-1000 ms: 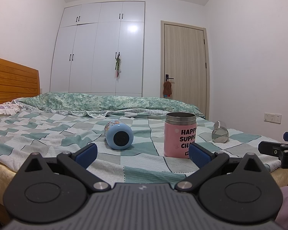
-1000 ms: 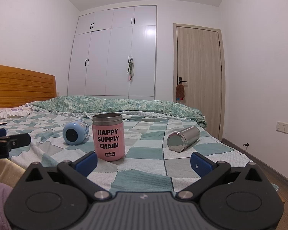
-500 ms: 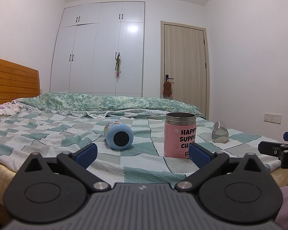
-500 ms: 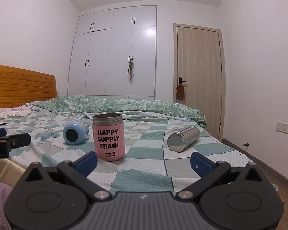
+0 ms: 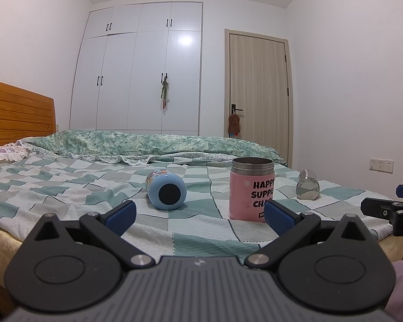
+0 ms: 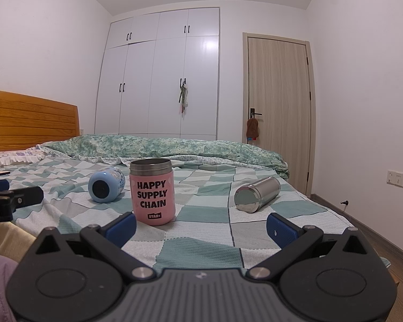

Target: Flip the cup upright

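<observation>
Ahead of the left claw (image 5: 198,213), spread wide and empty: blue cup (image 5: 166,188) on its side on the bed (image 5: 67,187). No change over the last second. Right view: right claw (image 6: 200,225) equally wide, steel cup (image 6: 256,193) lying ahead-right, pink cup (image 6: 151,191) upright ahead-left. Approach not started.

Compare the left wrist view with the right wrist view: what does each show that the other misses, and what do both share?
Only the left wrist view shows the right claw at its right edge. Only the right wrist view shows the left claw at its left edge, the pink cup's full lettering and the steel cup's side. Both show the pink cup upright, with the blue cup and steel cup lying on the checked bedspread.
</observation>
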A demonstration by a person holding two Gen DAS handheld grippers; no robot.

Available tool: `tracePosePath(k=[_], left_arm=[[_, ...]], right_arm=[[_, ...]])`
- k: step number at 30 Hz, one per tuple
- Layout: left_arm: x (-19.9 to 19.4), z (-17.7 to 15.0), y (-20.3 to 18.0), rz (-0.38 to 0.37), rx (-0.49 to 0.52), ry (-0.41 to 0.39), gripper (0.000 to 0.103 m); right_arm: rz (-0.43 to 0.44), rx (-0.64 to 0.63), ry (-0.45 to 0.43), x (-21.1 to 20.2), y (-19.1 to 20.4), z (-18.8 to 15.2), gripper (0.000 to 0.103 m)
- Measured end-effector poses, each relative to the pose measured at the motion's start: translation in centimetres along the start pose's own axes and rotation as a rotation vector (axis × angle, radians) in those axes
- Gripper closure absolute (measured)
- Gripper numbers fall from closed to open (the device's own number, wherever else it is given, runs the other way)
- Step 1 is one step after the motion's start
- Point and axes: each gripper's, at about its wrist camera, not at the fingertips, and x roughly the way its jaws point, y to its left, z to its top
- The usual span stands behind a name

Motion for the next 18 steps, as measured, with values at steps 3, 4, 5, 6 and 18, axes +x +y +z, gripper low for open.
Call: tracePosePath(k=[3, 4, 5, 6, 18], left_arm=[[0.0, 0.0, 0.0, 0.0, 0.0, 0.0, 0.0], [0.0, 0.0, 0.0, 0.0, 0.0, 0.0, 0.0], [0.0, 0.0, 0.0, 0.0, 0.0, 0.0, 0.0], [0.0, 0.0, 0.0, 0.0, 0.0, 0.0, 0.0], [1.0, 3.4, 0.5, -0.013, 0.015, 0.064, 0.0]], right_arm=[[0.0, 0.0, 0.0, 0.0, 0.0, 0.0, 0.0], [0.0, 0.0, 0.0, 0.0, 0.0, 0.0, 0.0], [0.0, 0.0, 0.0, 0.0, 0.0, 0.0, 0.0], [0.0, 0.0, 0.0, 0.0, 0.0, 0.0, 0.0], [0.075, -0.053, 0.016, 1.4, 1.9, 1.8, 0.0]])
